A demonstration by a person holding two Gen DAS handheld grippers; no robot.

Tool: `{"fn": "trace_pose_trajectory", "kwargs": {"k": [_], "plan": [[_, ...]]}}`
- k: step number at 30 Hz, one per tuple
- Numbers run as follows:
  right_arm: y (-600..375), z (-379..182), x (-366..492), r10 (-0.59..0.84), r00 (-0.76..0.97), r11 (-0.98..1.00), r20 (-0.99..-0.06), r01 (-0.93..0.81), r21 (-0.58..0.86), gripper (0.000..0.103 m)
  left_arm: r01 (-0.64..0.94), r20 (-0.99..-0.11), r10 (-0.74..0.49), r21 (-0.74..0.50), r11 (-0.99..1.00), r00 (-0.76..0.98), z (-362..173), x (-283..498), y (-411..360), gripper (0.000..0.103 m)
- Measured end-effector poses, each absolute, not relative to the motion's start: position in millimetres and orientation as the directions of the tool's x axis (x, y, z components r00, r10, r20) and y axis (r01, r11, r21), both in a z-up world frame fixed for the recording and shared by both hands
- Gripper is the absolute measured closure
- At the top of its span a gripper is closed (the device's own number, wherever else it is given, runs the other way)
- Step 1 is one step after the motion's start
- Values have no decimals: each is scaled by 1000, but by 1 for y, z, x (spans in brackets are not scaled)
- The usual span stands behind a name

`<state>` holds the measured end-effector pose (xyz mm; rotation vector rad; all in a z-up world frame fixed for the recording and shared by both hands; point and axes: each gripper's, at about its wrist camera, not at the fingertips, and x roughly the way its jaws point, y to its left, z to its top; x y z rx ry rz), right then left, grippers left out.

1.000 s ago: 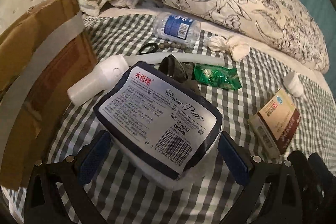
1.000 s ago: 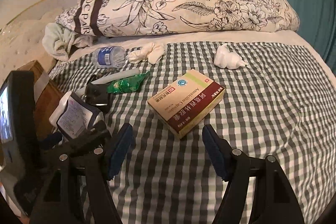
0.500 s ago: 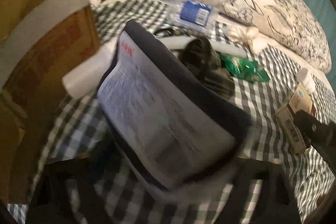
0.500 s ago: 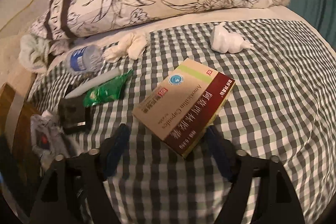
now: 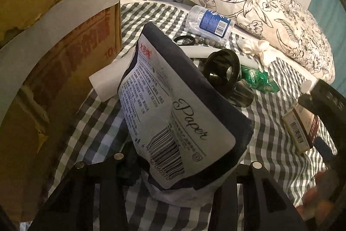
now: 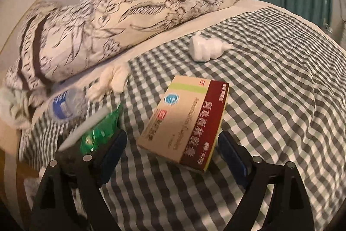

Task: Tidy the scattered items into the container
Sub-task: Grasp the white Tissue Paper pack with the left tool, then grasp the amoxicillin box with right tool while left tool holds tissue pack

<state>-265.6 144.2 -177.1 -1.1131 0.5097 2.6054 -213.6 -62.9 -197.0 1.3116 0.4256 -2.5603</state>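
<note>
1. Left wrist view: the tissue pack (image 5: pixel 173 114), dark-edged with a white printed label and barcode, stands tilted above the checked bedcover (image 5: pixel 270 122), beside the cardboard box (image 5: pixel 60 40). The left gripper (image 5: pixel 179 168) is clamped on the pack's lower end. Beyond lie a water bottle (image 5: pixel 209 22), a black ring-shaped item (image 5: pixel 222 70) and a green packet (image 5: pixel 257 79).
2. Right wrist view: the medicine box (image 6: pixel 186 122), tan and dark red, lies flat on the checked cover. The right gripper (image 6: pixel 170 151) is spread wide, one finger on each side of the box's near end, the right pad close against it; contact cannot be judged. A white crumpled tissue (image 6: pixel 207 49) lies further back.
</note>
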Motion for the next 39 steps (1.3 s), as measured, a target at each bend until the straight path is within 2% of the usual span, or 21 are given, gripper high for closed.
{"fn": "trace_pose_trajectory", "kwargs": {"k": [4,8,10,15,19,20,21,22,23,24,26,28,32,39], "plan": [[151,-187,-276,121,-644,-913,-755,-371,170,16,322,-817,-69,-147,-935,-573,-197,-213,-64,62],[163,-187,-267,93,-668,-948,-738,-285,139,16,309,-815,-52,-159,-938,-578,-196,-211,-66,64],[168,-185,-260,56,-674,-960,-737,-239,145,23,308,-812,-50,-162,-938,-582,-194,-209,-67,65],[190,-180,-235,-88,-640,-960,-763,-149,237,62,307,-802,-43,-178,-935,-595,-186,-200,-69,66],[198,-173,-207,-121,-627,-970,-769,-91,226,64,289,-788,-41,-176,-941,-615,-173,-188,-67,66],[202,-172,-204,-143,-637,-962,-757,-88,257,61,291,-787,-44,-174,-941,-616,-171,-187,-67,66],[204,-169,-201,-180,-648,-951,-740,-78,299,46,291,-786,-45,-175,-941,-617,-170,-184,-68,66],[205,-166,-201,-191,-653,-945,-733,-79,317,36,294,-786,-46,-175,-940,-616,-169,-183,-68,66],[204,-162,-201,-167,-661,-946,-731,-101,308,20,296,-785,-47,-176,-939,-617,-168,-181,-67,66],[202,-159,-202,-145,-666,-948,-731,-117,295,17,297,-783,-47,-178,-938,-620,-167,-178,-67,66],[192,-151,-209,-118,-685,-955,-719,-121,272,16,299,-782,-49,-179,-937,-622,-167,-176,-68,66],[175,-148,-219,-38,-701,-972,-712,-140,189,14,300,-787,-50,-175,-938,-615,-169,-177,-70,66],[141,-159,-239,199,-675,-970,-710,-241,-43,14,302,-795,-51,-169,-938,-604,-174,-181,-76,66],[112,-182,-263,337,-622,-936,-707,-303,-179,13,305,-810,-54,-158,-939,-584,-186,-190,-89,66]]}}
